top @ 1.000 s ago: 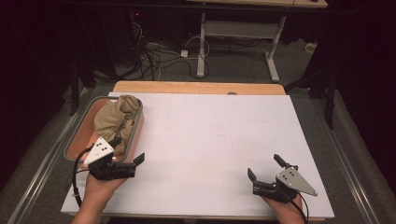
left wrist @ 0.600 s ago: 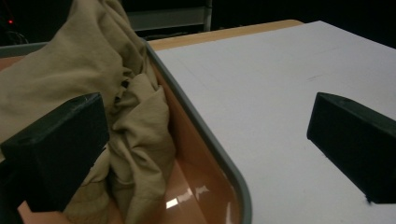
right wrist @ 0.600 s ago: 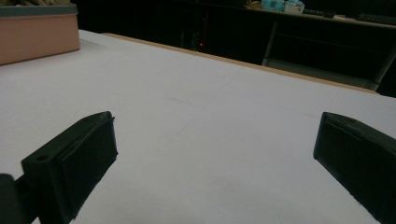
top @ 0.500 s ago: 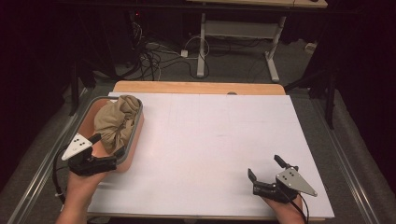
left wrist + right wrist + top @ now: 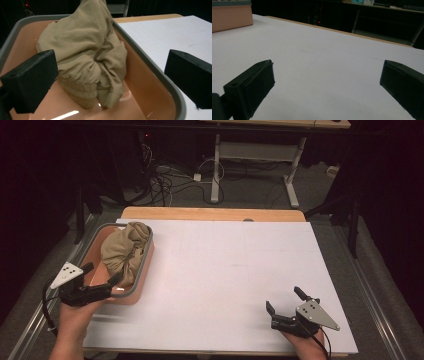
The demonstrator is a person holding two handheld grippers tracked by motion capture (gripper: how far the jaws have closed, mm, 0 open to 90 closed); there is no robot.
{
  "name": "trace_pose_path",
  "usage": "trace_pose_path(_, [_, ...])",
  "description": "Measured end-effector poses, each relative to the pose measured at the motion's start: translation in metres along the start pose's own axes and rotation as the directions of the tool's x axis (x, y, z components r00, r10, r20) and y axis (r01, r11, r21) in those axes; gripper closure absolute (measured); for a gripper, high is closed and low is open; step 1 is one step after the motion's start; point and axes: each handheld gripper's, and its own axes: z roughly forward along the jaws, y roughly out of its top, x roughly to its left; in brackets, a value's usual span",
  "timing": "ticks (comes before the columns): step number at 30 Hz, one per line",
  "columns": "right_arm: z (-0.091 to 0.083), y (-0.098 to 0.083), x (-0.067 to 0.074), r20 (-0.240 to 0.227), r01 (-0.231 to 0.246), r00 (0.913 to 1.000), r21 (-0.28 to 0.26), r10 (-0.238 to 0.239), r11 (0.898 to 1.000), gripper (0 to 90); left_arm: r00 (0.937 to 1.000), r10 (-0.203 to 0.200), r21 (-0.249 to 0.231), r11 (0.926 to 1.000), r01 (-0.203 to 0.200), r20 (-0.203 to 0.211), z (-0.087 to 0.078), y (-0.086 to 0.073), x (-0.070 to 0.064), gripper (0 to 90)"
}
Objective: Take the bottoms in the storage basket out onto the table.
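High view: left tongs (image 5: pixel 102 281) spread wide at the near end of the basin (image 5: pixel 146 265), holding nothing; tan cloth (image 5: pixel 125 252) bunched inside, at the bench's left edge (image 5: pixel 225 270). Left hand (image 5: pixel 75 317) angled inward toward the pile. Right tongs (image 5: pixel 285 305) parked near the front right corner, equally wide, empty, well apart from the cloth.

Left gripper view: jaws flanking the heap (image 5: pixel 87 57), one inside the basin, the other past its grey rim (image 5: pixel 160 75). Best to shift inward so both jaws clear the rim, then descend onto a thick fold before closing.

Right gripper view: bare bench surface (image 5: pixel 324 75) between open jaws, pointing level along the sheet.
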Motion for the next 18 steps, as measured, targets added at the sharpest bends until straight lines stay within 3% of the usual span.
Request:
trace_pose_path(7, [-0.0003, 0.0001, -0.0004, 0.000, -0.002, 1.0000, -0.002, 0.002, 1.000, 0.3, 0.9994, -0.028, -0.005, 0.9996, 0.028, -0.021, -0.0027, -0.0036, 0.0124, 0.0])
trace_pose_path(15, [0.0011, 0.0008, 0.0025, -0.010, 0.000, 0.9999, -0.005, 0.000, 1.000, 0.3, 0.9998, -0.019, -0.011, 0.9998, 0.019, -0.001, -0.0014, -0.0022, 0.0073, 0.0])
trace_pose_path(18, [0.0020, 0.0019, 0.0032, -0.020, -0.005, 0.9998, 0.000, 0.005, 1.000, 0.3, 0.9994, -0.020, -0.016, 0.9997, 0.020, 0.027, -0.0005, -0.0005, 0.0031, 0.0])
